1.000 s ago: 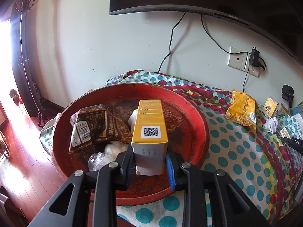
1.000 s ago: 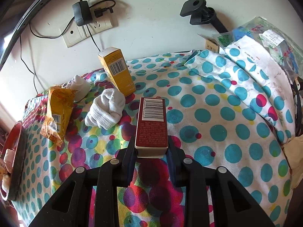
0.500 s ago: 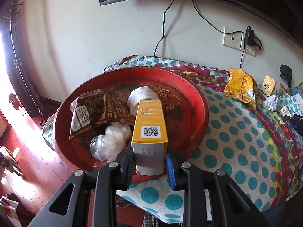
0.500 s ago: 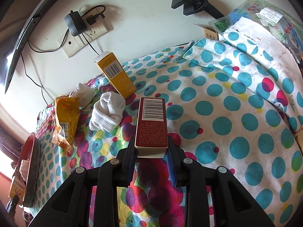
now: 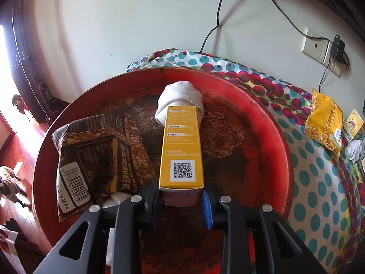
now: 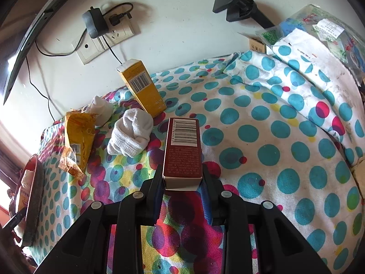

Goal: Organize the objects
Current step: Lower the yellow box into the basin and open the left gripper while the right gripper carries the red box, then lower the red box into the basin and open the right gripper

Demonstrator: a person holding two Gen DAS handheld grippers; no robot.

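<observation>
My left gripper (image 5: 182, 196) holds the near end of a yellow box (image 5: 181, 146) with a QR code, low over the round red tray (image 5: 280, 150). Its jaws are opening, with the box still between the pads. The box's far end reaches a rolled white sock (image 5: 180, 96) in the tray. A brown snack packet (image 5: 95, 150) lies to its left. My right gripper (image 6: 182, 182) is shut on a dark red box (image 6: 183, 146) above the dotted tablecloth (image 6: 269, 153). On the cloth to its left are a white sock (image 6: 131, 134), an upright yellow box (image 6: 142, 89) and a yellow packet (image 6: 77, 141).
A second rolled sock (image 6: 100, 109) lies near the wall. A wall socket with a charger (image 6: 95, 22) and cables hangs behind the table, beside a black mount (image 6: 239, 9). Plastic bags (image 6: 319, 27) pile up at the far right. The red tray (image 6: 34, 201) sits at the table's left end above a wooden floor (image 5: 13, 150).
My left gripper has moved forward and down over the tray with the yellow box, which now reaches the rolled sock. The right gripper has kept still with the dark red box.
</observation>
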